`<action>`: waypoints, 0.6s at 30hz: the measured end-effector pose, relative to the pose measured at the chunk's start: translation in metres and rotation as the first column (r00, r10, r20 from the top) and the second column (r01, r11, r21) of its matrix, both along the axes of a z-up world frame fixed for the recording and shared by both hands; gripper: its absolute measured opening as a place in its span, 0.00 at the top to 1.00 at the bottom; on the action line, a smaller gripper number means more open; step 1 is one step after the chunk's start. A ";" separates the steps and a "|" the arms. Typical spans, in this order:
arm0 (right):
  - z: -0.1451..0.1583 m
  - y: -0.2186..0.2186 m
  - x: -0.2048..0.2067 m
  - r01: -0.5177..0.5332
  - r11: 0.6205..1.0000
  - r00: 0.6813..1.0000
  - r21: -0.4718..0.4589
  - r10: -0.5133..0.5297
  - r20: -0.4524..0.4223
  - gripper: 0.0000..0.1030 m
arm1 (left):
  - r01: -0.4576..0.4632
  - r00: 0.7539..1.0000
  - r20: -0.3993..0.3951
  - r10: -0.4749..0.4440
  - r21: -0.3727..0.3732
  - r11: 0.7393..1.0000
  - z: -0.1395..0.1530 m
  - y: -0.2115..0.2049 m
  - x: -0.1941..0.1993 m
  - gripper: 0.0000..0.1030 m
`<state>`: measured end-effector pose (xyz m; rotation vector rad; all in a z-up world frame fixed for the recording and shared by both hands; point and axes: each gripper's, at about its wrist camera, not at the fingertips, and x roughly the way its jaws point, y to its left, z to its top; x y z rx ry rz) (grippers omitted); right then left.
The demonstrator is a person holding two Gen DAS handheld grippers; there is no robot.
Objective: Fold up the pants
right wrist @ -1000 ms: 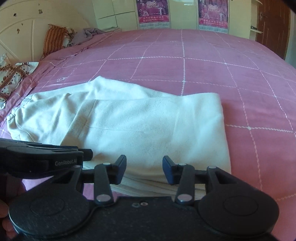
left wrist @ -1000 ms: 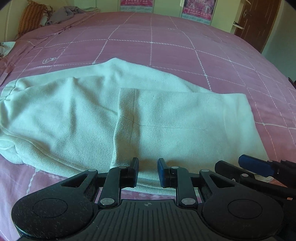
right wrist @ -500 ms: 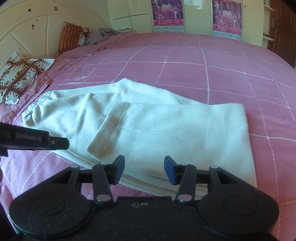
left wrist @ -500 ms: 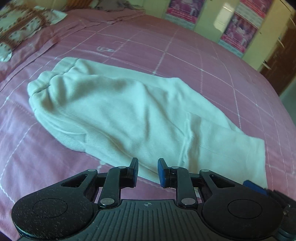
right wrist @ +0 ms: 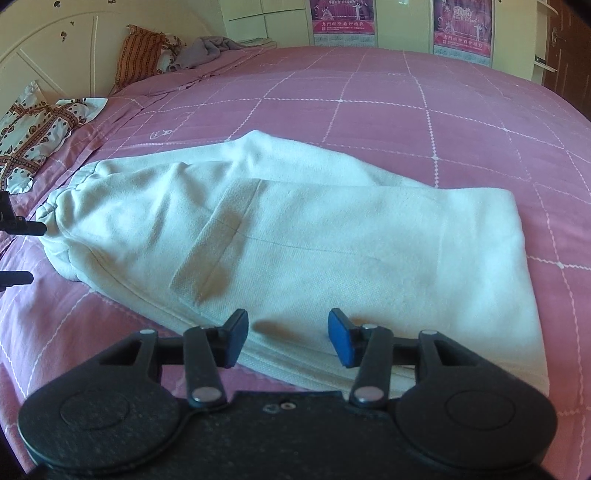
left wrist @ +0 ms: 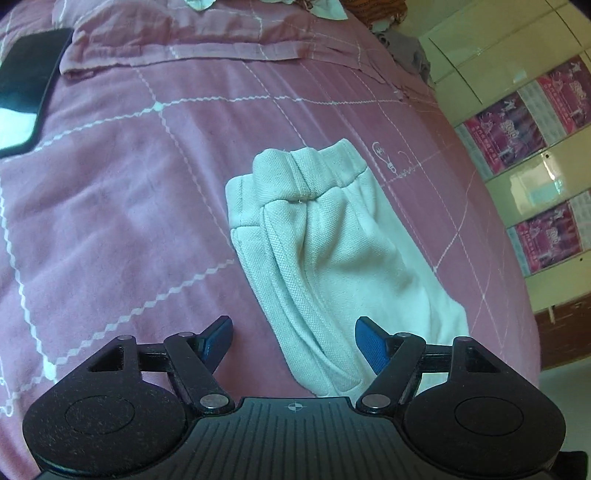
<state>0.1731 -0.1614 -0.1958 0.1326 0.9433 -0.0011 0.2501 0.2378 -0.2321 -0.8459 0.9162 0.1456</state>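
Note:
Cream-white pants [right wrist: 295, 229] lie folded on the pink bed, waistband to the left, a folded-over leg panel on top. In the left wrist view the pants [left wrist: 332, 251] run away from me, gathered elastic waistband [left wrist: 306, 166] at the far end. My left gripper [left wrist: 293, 345] is open and empty, its jaws straddling the near edge of the pants. Its fingertips [right wrist: 22, 230] show at the left edge of the right wrist view, beside the waistband. My right gripper [right wrist: 288, 341] is open and empty, just above the near edge of the pants.
A pink bedspread [right wrist: 406, 110] with a white grid covers the bed. Patterned pillows [right wrist: 33, 136] and an orange cushion [right wrist: 140, 55] lie at the headboard side. A dark flat object [left wrist: 26, 81] lies on the bed at far left. Wardrobes with posters [right wrist: 343, 16] stand behind.
My left gripper has swung left to the waistband end of the pants and opened wide. My right gripper has stayed near the front edge and stays open.

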 end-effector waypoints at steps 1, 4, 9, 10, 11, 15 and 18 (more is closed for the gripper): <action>-0.001 0.000 0.001 0.002 1.000 1.000 0.000 -0.002 -0.002 0.53 | 0.000 1.000 0.001 0.001 -0.023 1.000 -0.006 0.001 0.004 0.30; -0.003 -0.001 0.004 0.004 1.000 1.000 0.004 -0.004 -0.005 0.53 | -0.025 1.000 0.011 0.026 -0.100 0.995 -0.023 0.004 0.011 0.30; -0.004 -0.002 0.005 0.008 1.000 1.000 0.010 -0.008 -0.004 0.53 | -0.041 0.998 0.045 0.051 -0.199 0.979 -0.048 0.003 0.031 0.52; -0.004 -0.002 0.006 0.008 1.000 1.000 0.008 -0.008 -0.004 0.53 | -0.046 0.998 0.036 0.055 -0.218 0.975 -0.053 0.001 0.038 0.54; -0.004 -0.002 0.007 0.009 1.000 1.000 0.007 -0.009 -0.003 0.53 | -0.061 0.997 0.038 0.071 -0.234 0.970 -0.059 -0.001 0.042 0.58; -0.004 -0.003 0.009 0.017 1.000 1.000 0.012 -0.017 -0.004 0.53 | -0.098 0.993 0.038 0.112 -0.265 0.959 -0.072 -0.006 0.057 0.75; -0.001 -0.003 0.012 0.020 1.000 1.000 0.007 -0.020 -0.001 0.53 | -0.104 0.992 0.048 0.119 -0.238 0.966 -0.066 -0.013 0.059 0.82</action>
